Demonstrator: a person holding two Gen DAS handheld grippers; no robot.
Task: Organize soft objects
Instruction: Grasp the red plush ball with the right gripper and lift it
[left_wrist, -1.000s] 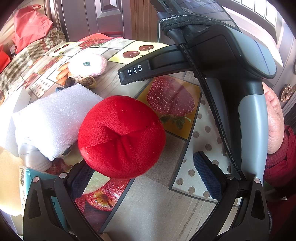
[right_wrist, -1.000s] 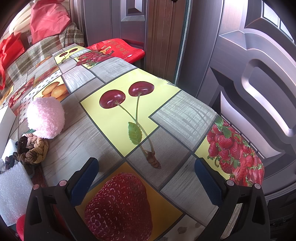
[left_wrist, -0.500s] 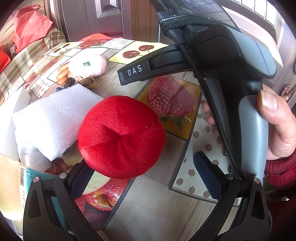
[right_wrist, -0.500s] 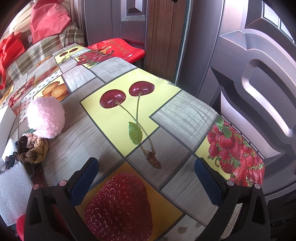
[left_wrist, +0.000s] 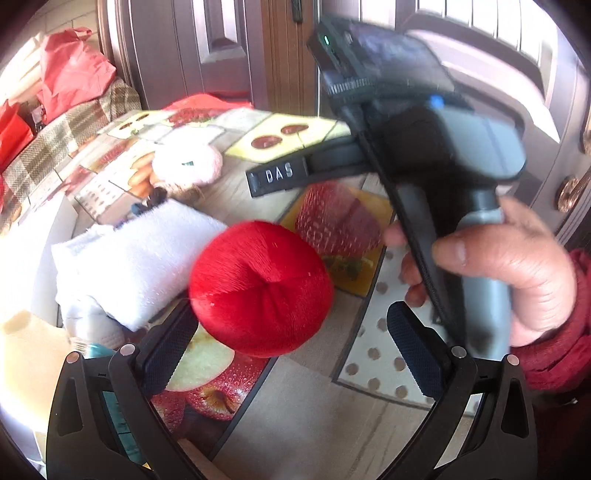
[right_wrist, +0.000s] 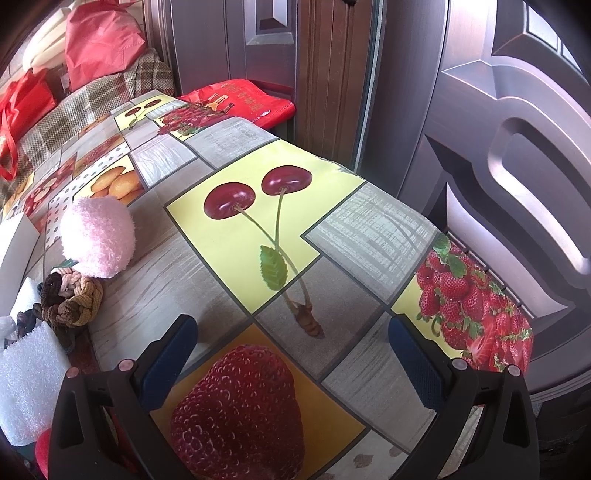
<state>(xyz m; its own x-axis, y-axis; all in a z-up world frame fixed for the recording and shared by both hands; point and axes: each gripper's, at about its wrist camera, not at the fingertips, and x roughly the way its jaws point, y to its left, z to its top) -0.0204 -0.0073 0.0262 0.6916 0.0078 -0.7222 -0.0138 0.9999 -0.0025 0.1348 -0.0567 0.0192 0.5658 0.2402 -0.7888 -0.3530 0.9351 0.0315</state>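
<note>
A red plush ball (left_wrist: 260, 288) lies on the fruit-print tablecloth, just ahead of my left gripper (left_wrist: 291, 350), nearer its left finger. The left gripper is open and empty. A white foam block (left_wrist: 136, 258) lies left of the ball and also shows in the right wrist view (right_wrist: 26, 387). A pink fluffy ball (right_wrist: 98, 236) and a brown knotted rope toy (right_wrist: 72, 301) lie further back on the left. My right gripper (right_wrist: 291, 354) is open and empty above the tablecloth (right_wrist: 236, 236). Its grey body (left_wrist: 454, 155), held by a hand, fills the right of the left wrist view.
A white box edge (right_wrist: 14, 254) stands at the far left. A teal packet (left_wrist: 110, 406) lies under the left gripper's left finger. The table's right edge (right_wrist: 480, 273) drops off close to a brown door (right_wrist: 517, 147). Red bags (right_wrist: 99, 40) sit on a plaid-covered seat behind.
The left wrist view has shifted and blurred: the red ball now sits more to the right, closer between the fingers. A hand has gripped the right gripper's handle. The right wrist view is unchanged.
</note>
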